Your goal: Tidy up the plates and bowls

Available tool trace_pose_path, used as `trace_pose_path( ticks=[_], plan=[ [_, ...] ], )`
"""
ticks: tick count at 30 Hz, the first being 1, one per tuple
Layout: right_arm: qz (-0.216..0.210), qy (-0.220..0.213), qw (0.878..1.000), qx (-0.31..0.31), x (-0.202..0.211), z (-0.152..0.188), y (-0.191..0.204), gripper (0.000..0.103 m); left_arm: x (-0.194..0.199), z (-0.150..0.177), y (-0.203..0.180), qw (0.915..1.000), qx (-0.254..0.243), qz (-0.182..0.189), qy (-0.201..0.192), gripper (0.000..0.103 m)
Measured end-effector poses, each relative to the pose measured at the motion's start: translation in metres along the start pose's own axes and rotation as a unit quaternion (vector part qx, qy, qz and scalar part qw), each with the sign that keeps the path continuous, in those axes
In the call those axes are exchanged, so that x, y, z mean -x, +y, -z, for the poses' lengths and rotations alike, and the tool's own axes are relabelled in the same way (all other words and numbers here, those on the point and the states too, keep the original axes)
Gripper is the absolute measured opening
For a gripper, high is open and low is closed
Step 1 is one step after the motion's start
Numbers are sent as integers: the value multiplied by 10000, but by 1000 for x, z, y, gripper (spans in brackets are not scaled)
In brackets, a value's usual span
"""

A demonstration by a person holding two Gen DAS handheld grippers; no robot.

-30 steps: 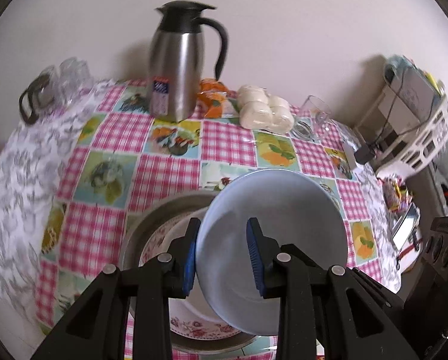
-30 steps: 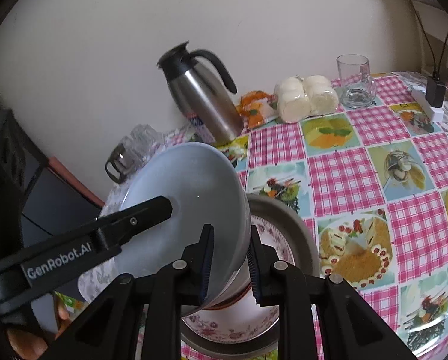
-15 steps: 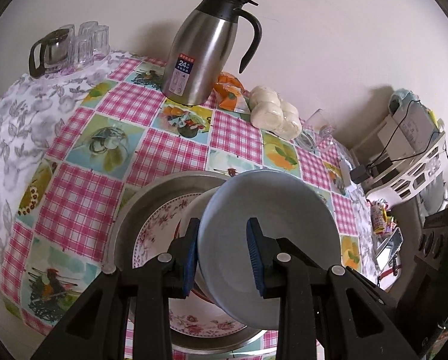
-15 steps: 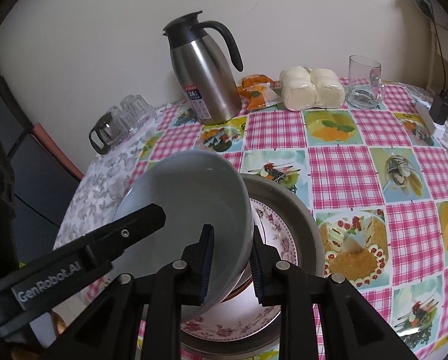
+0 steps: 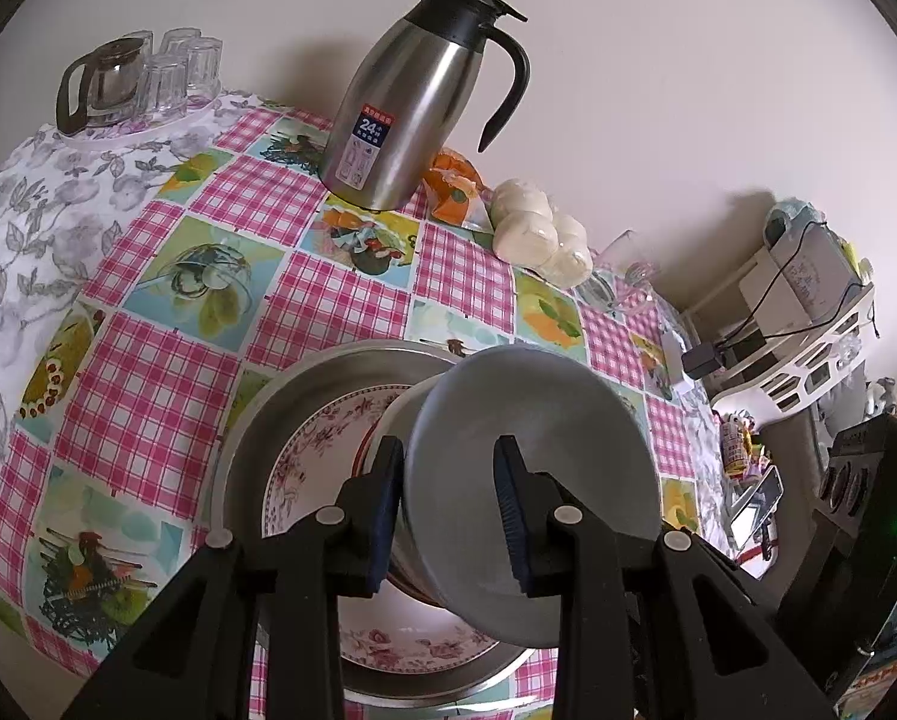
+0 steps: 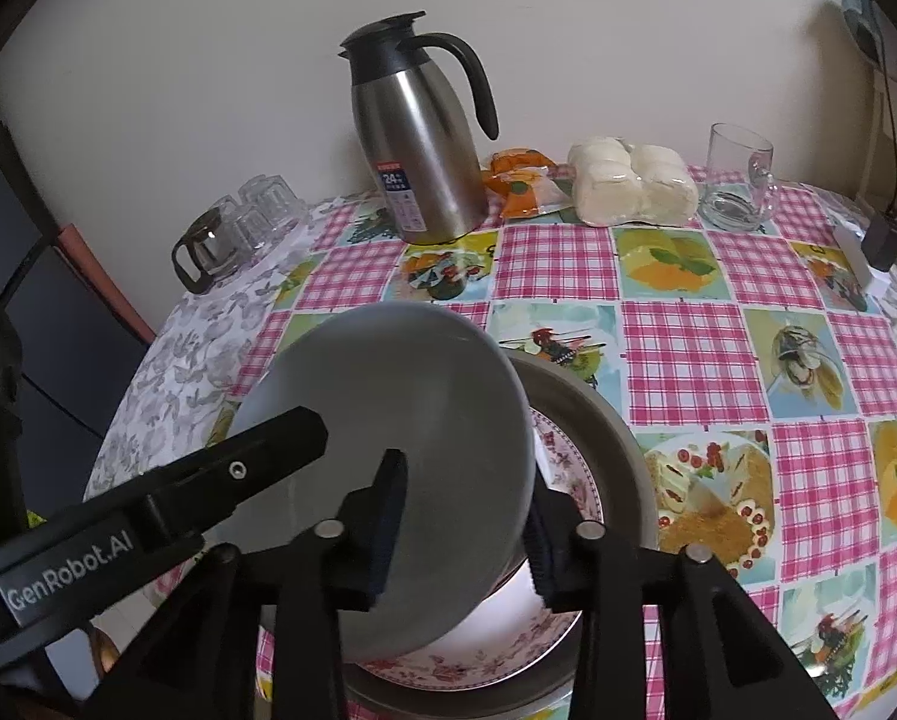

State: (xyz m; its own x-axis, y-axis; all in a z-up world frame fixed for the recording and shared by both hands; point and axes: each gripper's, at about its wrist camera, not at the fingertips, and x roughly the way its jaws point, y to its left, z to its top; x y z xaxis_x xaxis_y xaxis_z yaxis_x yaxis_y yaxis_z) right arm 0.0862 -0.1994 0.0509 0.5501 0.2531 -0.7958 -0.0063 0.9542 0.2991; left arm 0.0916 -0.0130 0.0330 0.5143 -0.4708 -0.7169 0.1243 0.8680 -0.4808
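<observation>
A pale grey bowl (image 5: 532, 480) (image 6: 400, 408) hangs tilted over a flowered plate (image 5: 322, 456) (image 6: 562, 480) that lies in a round metal tray (image 5: 256, 420) (image 6: 616, 438). A red-rimmed dish shows partly beneath the bowl. My left gripper (image 5: 446, 510) is shut on the bowl's wall, one pad outside and one inside. One finger (image 6: 268, 450) of it reaches over the bowl's left rim in the right wrist view. My right gripper (image 6: 463, 528) straddles the bowl's right rim. Its jaws are opening, and the inner pad stands off the wall.
A steel jug (image 6: 418, 144), an orange packet (image 6: 520, 180), wrapped white buns (image 6: 628, 180) and a glass mug (image 6: 739, 180) stand along the back wall. A glass pot and tumblers (image 6: 232, 234) sit at the back left. A white rack (image 5: 808, 324) stands right of the table.
Both grippers came down with the bowl, closer to the flowered plate, and the bowl tipped more level. The right gripper's jaws have spread apart. The left grip looks unchanged.
</observation>
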Motion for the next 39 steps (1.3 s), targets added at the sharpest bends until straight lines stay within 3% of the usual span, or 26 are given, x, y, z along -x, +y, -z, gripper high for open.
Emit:
trace_pose_path(
  ticks=[3,13,14,17,19,21,24,26,32,39],
  plan=[
    [-84,-109,9999,13,3,0,1,56,3,0,0,10000,-11,-32,-46,31],
    [62,-439,9990,45,15,-6,-4,72,17,-1,2,9996,-56,30,-287,33],
    [60,-440,9990,-17,16,-6,-7,73,18,0,3,9995,-63,-1,-298,35],
    [92,-514,9986,-91,23,-3,-14,81,22,3,8,9991,-108,-223,-338,55],
    [74,-587,9982,-122,29,0,-17,93,27,7,12,9985,-85,-367,-387,61],
    [99,-653,9977,-147,36,6,-19,98,31,11,16,9977,-62,-529,-430,70],
    [145,-706,9973,-159,43,18,-21,102,36,20,18,9956,-173,-773,-494,76],
    [173,-738,9970,-152,47,24,-21,103,37,28,20,9943,-251,-908,-501,86],
    [298,-849,9959,-45,57,46,-19,103,40,55,27,9905,-439,-1217,-458,93],
    [596,-617,9963,18,52,73,-22,103,34,84,30,9829,-727,-1681,-210,93]
  ],
)
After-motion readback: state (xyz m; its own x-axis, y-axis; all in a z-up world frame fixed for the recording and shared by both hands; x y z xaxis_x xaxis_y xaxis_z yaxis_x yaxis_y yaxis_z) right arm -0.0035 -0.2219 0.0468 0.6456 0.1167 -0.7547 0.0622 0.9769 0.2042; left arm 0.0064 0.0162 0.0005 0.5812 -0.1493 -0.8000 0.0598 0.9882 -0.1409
